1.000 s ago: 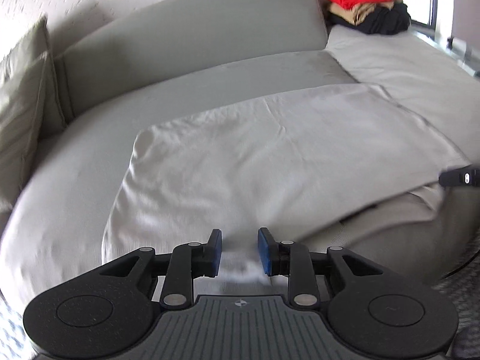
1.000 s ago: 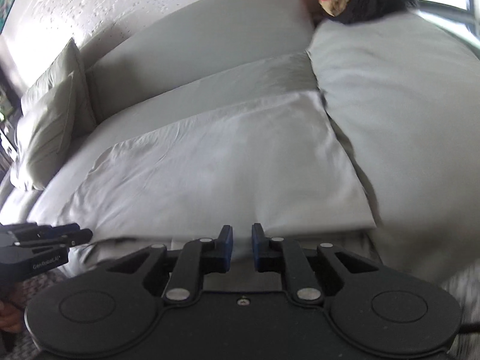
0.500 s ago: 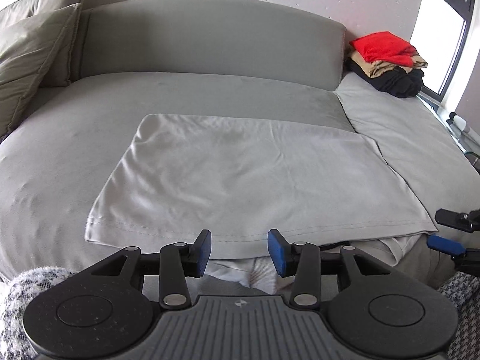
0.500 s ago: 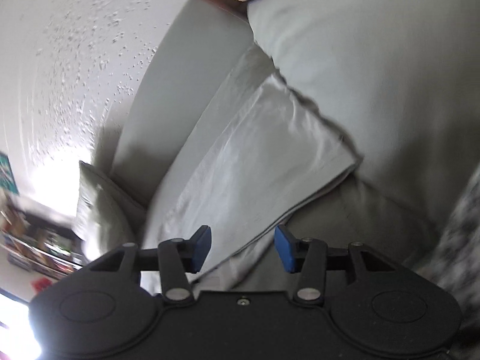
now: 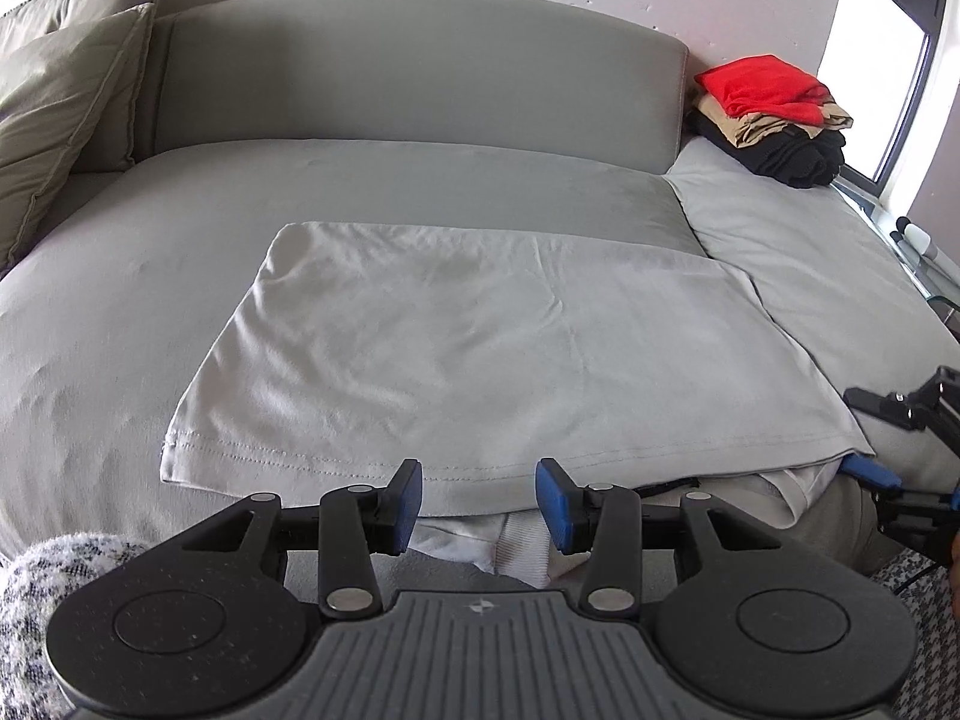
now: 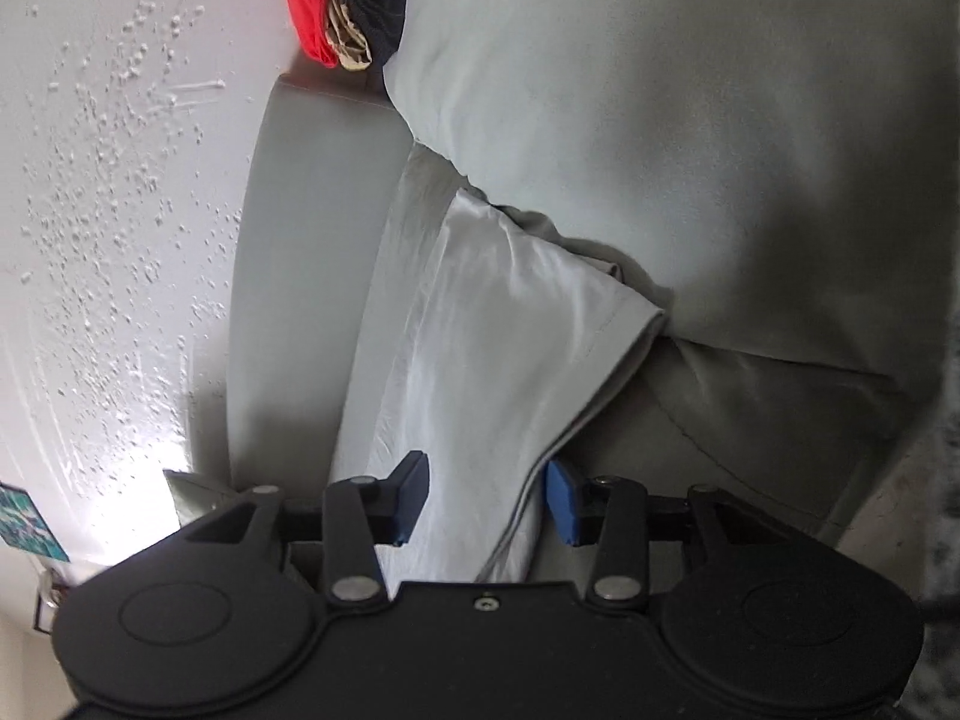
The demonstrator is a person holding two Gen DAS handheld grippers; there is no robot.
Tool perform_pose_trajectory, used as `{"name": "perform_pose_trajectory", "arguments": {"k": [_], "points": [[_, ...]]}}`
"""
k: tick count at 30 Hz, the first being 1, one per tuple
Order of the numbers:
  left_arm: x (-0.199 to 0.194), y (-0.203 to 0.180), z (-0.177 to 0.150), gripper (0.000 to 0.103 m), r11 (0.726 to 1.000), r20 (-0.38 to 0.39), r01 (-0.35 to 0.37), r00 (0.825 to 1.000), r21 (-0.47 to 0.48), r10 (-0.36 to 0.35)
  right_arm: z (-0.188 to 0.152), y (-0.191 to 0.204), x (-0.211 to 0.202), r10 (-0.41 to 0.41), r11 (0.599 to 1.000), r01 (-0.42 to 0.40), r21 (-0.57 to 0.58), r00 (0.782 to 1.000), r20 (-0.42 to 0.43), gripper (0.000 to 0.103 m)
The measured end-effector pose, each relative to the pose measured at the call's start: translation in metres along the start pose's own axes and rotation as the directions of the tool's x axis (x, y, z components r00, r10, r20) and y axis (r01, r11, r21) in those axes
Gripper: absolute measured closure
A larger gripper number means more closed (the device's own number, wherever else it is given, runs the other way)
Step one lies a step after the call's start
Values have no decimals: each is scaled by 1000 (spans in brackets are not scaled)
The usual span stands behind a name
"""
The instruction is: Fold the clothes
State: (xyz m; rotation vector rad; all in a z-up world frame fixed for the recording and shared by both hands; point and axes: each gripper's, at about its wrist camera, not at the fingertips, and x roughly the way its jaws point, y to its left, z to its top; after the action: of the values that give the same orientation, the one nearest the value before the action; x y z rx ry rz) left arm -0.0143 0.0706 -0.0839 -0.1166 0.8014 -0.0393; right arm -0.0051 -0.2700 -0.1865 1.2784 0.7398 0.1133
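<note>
A pale grey garment is lying folded flat on the seat of a grey sofa, its stitched hem facing me and a white inner layer showing beneath the near edge. My left gripper is hovering just in front of that hem with its jaws spread apart, gripping nothing. My right gripper is rolled sideways at the garment's right corner, jaws likewise released; the hem edge is passing between the blue pads, untouched as far as I can tell. A stack of folded clothes, red on top, is sitting at the far right end of the sofa. Cushions are leaning at the left.
</note>
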Motion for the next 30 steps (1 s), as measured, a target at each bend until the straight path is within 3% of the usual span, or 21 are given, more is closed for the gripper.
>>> {"name": "perform_pose_trajectory", "arguments": {"k": [5, 8, 11, 13, 15, 17, 19, 21, 23, 24, 25, 28, 30], "points": [[0, 10, 2, 61, 1000, -2, -9, 1000, -8, 9, 16, -13, 21, 39, 996, -45, 70, 995, 87, 62], [0, 27, 6, 61, 998, -6, -23, 1000, -51, 23, 25, -16, 26, 39, 993, -50, 111, 994, 98, 68], [4, 59, 17, 75, 991, -22, -72, 997, -117, 69, 28, -15, 27, 17, 992, -30, 120, 994, 105, 70], [9, 76, 25, 90, 985, -52, -129, 991, -117, 123, 28, -14, 28, 1, 993, -14, 117, 994, 111, 70], [19, 88, 32, 92, 979, -110, -182, 979, -87, 172, 29, -13, 28, -16, 993, 2, 114, 993, 118, 75], [31, 93, 34, 91, 977, -189, -206, 963, -48, 194, 30, -12, 28, -32, 994, 18, 111, 992, 124, 77], [34, 91, 37, 83, 974, -219, -226, 950, 7, 222, 30, -11, 29, -48, 994, 34, 108, 990, 131, 81], [28, 91, 35, 82, 976, -201, -218, 955, 27, 218, 30, -9, 29, -66, 994, 52, 100, 988, 138, 93], [20, 92, 33, 84, 981, -168, -194, 966, 27, 196, 26, 10, 30, -109, 994, 109, 8, 981, 161, 99], [13, 92, 33, 80, 985, -136, -174, 975, 23, 175, 24, 19, 31, -130, 990, 138, -38, 976, 173, 99], [5, 92, 32, 68, 988, -101, -155, 982, 22, 157, 22, 29, 31, -149, 982, 167, -83, 971, 187, 99], [-12, 92, 32, 64, 988, -5, -153, 988, 23, 153, 16, 58, 33, -204, 943, 254, -215, 951, 233, 99], [-18, 92, 35, 64, 984, 11, -179, 984, 19, 179, 8, 86, 36, -222, 894, 306, -329, 937, 268, 99]]}}
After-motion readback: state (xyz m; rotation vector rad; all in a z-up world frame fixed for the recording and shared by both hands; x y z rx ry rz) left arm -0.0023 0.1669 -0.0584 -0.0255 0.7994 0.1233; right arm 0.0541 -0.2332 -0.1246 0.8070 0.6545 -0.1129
